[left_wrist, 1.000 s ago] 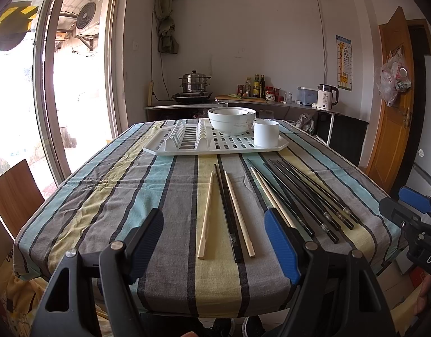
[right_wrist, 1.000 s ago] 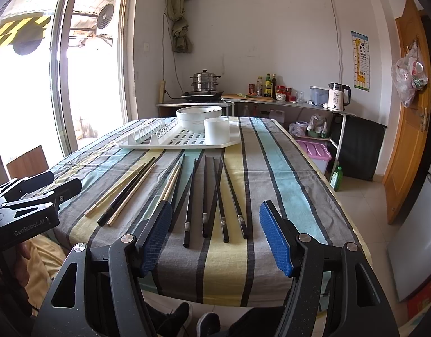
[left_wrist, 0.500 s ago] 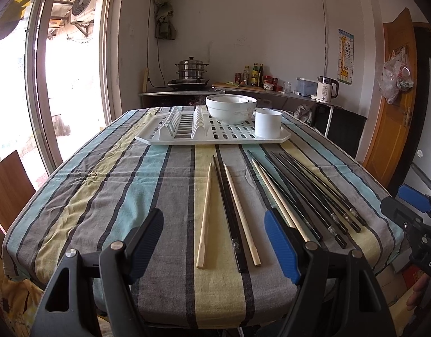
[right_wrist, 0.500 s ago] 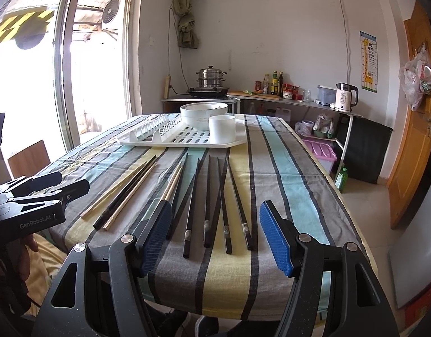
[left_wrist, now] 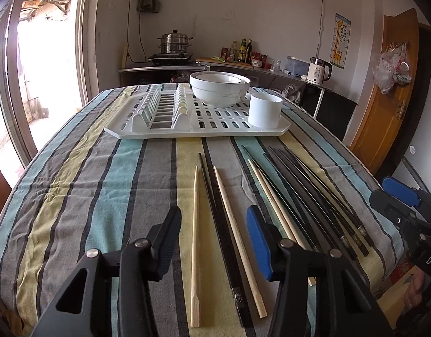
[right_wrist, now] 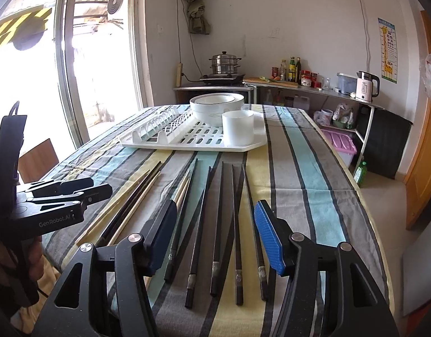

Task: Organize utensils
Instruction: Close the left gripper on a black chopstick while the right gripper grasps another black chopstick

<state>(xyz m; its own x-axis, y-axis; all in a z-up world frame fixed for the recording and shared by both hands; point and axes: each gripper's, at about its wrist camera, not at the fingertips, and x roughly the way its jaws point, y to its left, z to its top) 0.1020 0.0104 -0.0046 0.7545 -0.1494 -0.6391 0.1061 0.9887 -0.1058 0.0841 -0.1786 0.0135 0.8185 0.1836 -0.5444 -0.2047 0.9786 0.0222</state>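
Observation:
Several chopsticks lie lengthwise on the striped tablecloth. In the left wrist view, two wooden chopsticks flank a black pair between the open jaws of my left gripper, which hovers just above them. More wooden chopsticks and several black chopsticks lie to the right. My right gripper is open and empty above the black chopsticks. A white cup stands on the white drying rack beyond.
Stacked white bowls sit on the rack behind the cup. The table's near edge lies just below both grippers. A counter with a steamer pot, bottles and a kettle stands at the far wall. An orange door is at the right.
Both grippers have moved forward and down over the table toward the chopsticks. Both stay open. Nothing on the table has moved.

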